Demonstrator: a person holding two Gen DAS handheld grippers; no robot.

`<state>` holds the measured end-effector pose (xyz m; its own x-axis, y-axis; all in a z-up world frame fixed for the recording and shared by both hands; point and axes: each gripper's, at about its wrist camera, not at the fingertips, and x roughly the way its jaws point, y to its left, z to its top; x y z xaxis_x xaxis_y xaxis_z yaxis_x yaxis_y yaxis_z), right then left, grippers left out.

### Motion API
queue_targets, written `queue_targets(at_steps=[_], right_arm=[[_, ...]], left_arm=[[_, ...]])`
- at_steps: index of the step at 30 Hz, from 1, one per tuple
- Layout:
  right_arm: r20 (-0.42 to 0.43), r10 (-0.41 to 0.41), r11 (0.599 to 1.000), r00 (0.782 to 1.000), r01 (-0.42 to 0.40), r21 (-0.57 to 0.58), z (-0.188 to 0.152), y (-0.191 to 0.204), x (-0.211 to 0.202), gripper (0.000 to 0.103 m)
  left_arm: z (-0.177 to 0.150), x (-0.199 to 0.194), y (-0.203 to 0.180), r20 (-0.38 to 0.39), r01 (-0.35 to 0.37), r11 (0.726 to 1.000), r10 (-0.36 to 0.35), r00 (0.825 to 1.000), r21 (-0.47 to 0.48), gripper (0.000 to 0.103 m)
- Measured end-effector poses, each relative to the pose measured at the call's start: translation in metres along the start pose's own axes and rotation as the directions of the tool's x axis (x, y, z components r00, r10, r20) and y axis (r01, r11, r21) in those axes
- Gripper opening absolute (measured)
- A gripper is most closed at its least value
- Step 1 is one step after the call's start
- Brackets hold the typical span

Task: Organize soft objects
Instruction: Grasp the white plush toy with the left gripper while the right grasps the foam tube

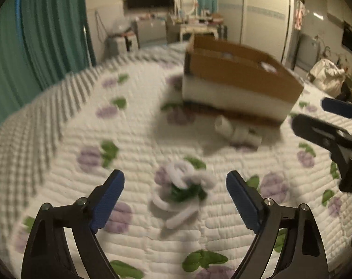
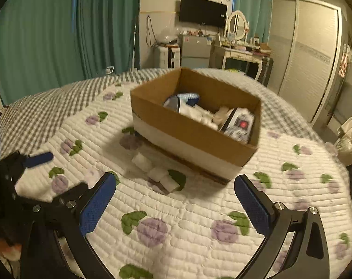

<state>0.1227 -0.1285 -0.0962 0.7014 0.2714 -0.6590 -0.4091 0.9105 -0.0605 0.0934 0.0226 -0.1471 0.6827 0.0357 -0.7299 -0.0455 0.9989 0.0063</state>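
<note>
Step in hand: the left tongs (image 1: 175,200) hover with the fingers spread wide on either side of a white fluffy tangle (image 1: 182,191) — it looks like looped white chenille with some green in it, though the blur hides its exact make. It lies on the quilt (image 1: 134,139), just ahead of the fingertips and not yet touched.
Right tongs (image 2: 175,202): also spread wide and holding nothing, above the quilt in front of the cardboard box (image 2: 194,134).
Box: open-topped, standing on the bed beyond the tangle; soft white and blue items already lie inside.
Other loose piece: a small white rolled bundle (image 2: 156,172) rests on the quilt just beside the box's near wall.
Progress: partly done, judging by the filled box and the two pieces outside it.
Next move: likely lower the left tongs around the tangle and close gently at its thick middle — loose loops could slip out or trail.
</note>
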Motion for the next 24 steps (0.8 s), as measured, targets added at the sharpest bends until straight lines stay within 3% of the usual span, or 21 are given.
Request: queue_targets(at_steps=[3,8,11,14,17,18,19,22,24], right_arm=[[-0.032,0.026,1.0,0.999,-0.025,0.014,-0.006,-0.002,0.031,0.102],[-0.073,0.048,0.999,0.996,-0.049,-0.015,-0.009,0.004,0.074,0.102],[-0.097,0.06,0.998,0.994,-0.063,-0.027,-0.01,0.008,0.096,0.1],[-0.115,0.104,0.994,0.988,-0.107,-0.021,-0.011,0.011,0.113,0.092],[-0.135,0.119,0.992,0.984,-0.124,-0.031,-0.01,0.015,0.123,0.075],[-0.145,0.12,0.991,0.982,-0.127,-0.036,-0.01,0.016,0.127,0.063],[-0.152,0.121,0.991,0.981,-0.129,-0.04,-0.01,0.017,0.129,0.057],[-0.148,0.101,0.993,0.984,-0.108,-0.04,-0.012,0.017,0.129,0.037],[-0.126,0.092,0.995,0.988,-0.096,-0.029,-0.013,0.014,0.123,0.035]], left_arm=[[-0.01,0.019,0.001,-0.047,0.022,1.0,-0.023,0.999,-0.014,0.078],[-0.018,0.047,0.006,-0.12,0.046,0.997,-0.053,0.991,-0.058,0.077],[-0.013,0.046,0.008,-0.103,0.063,0.996,-0.07,0.992,-0.067,0.063],[-0.011,0.045,0.01,-0.1,0.071,0.995,-0.078,0.992,-0.075,0.057],[-0.011,0.045,0.016,-0.101,0.084,0.991,-0.094,0.99,-0.103,0.053],[-0.012,0.044,0.016,-0.106,0.085,0.991,-0.096,0.99,-0.101,0.042],[-0.012,0.044,0.016,-0.111,0.087,0.991,-0.097,0.989,-0.099,0.038],[-0.012,0.042,0.019,-0.112,0.092,0.99,-0.104,0.988,-0.109,0.035],[-0.013,0.039,0.02,-0.109,0.087,0.991,-0.099,0.989,-0.105,0.031]])
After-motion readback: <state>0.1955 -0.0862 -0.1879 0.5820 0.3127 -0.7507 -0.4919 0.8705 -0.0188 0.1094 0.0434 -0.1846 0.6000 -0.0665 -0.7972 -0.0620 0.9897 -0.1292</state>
